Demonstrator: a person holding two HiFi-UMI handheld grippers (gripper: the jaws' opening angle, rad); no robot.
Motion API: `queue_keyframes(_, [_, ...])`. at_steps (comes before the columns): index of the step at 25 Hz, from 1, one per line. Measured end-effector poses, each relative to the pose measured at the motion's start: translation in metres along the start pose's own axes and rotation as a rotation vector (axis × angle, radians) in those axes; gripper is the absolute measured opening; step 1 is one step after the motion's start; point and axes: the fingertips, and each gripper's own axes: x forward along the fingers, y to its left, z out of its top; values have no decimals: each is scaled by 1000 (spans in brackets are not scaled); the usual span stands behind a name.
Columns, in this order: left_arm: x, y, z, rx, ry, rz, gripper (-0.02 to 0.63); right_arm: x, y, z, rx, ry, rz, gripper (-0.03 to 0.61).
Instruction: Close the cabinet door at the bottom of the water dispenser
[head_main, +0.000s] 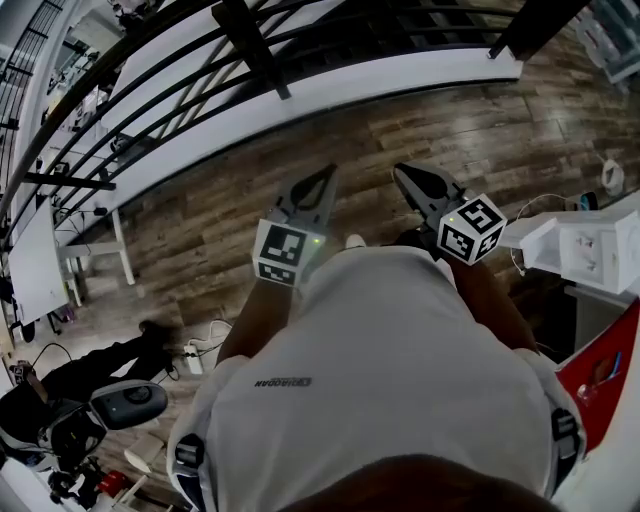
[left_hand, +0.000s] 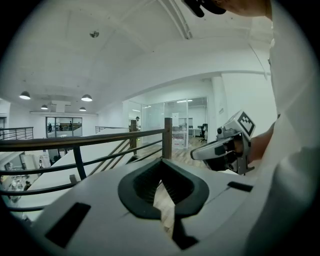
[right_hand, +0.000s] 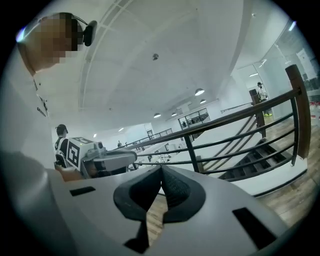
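No cabinet door shows in any view. A white boxy unit (head_main: 590, 250) with a red panel (head_main: 605, 375) below it stands at the right edge of the head view; I cannot tell whether it is the water dispenser. Both grippers are held side by side in front of the person's chest, pointing toward the railing. My left gripper (head_main: 325, 175) (left_hand: 161, 162) is shut with nothing between its jaws. My right gripper (head_main: 400, 172) (right_hand: 161, 167) is also shut and empty. Each gripper view shows the other gripper beside it: the right gripper (left_hand: 220, 150), the left gripper (right_hand: 107, 159).
A black railing (head_main: 250, 50) runs across ahead, above a white ledge, with an open hall beyond it. Wooden floor (head_main: 400, 130) lies between. A white table (head_main: 40, 260), a power strip with cables (head_main: 195, 355) and some equipment (head_main: 125, 400) sit at the lower left.
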Motion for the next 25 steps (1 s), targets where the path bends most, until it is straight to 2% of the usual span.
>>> queue_keyframes(8, [5, -2, -1, -13, 12, 5, -8, 0, 5, -3, 5, 10, 35, 21])
queue_keyframes(13, [20, -18, 5, -11, 23, -35, -8, -18, 5, -5, -26, 24, 23, 21])
queue_keyframes(18, [42, -57, 8, -12, 26, -92, -8, -64, -14, -13, -7, 16, -42, 21])
queue_keyframes(25, [77, -144, 16, 26, 40, -196, -8, -146, -44, -26, 32, -15, -124, 21])
